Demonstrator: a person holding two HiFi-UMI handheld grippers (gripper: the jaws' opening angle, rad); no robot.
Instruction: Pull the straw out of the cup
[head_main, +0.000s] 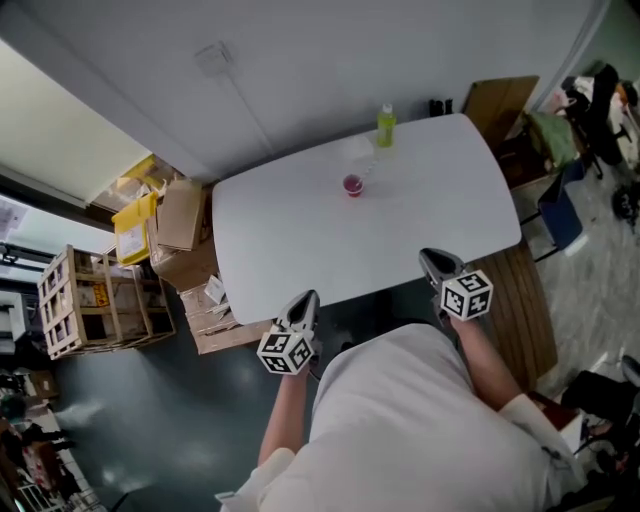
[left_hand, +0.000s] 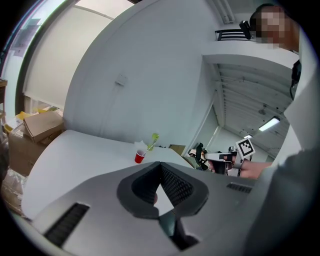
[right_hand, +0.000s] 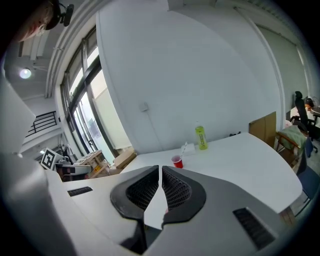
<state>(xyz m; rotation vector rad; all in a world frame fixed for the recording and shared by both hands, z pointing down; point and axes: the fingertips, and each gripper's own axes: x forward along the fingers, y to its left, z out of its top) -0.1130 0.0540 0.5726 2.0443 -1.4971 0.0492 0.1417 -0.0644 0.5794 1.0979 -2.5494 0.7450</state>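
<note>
A: Listing table stock, starting from the far edge.

B: 1 green bottle (head_main: 386, 126), upright, at far edge of white table (head_main: 290, 240), right of centre. 1 pale flat item (head_main: 357, 148) just beside it on the left, kind not legible.

A: Task item, location?

B: 1 red cup (head_main: 352, 185), upright, a little inward of far edge, near bottle but apart from it. 1 straw (right_hand: 184, 149), lower end inside cup, leaning toward far edge, upper end well above rim. Not touched by either tool.

A: Tongs, left unit?

B: 1 left gripper (left_hand: 160, 164), at near edge, left part. Jaws pressed together, ribbed pads meeting at the tips, nothing pinched. Well apart from cup.

A: Right unit?

B: 1 right gripper (right_hand: 160, 170), at near edge, right part. Jaws likewise pressed together, nothing between. Pointing across table toward cup and bottle, well apart from both. 1 marker cube on each unit, behind the jaws.

A: Off-table stock?

B: Cardboard boxes (head_main: 185, 215) piled against left edge. 1 yellow box (head_main: 133, 228) beside them. 1 wooden crate (head_main: 90, 300) farther left on dark floor. 1 flat cardboard sheet (head_main: 497, 105) beyond far right corner.
</note>
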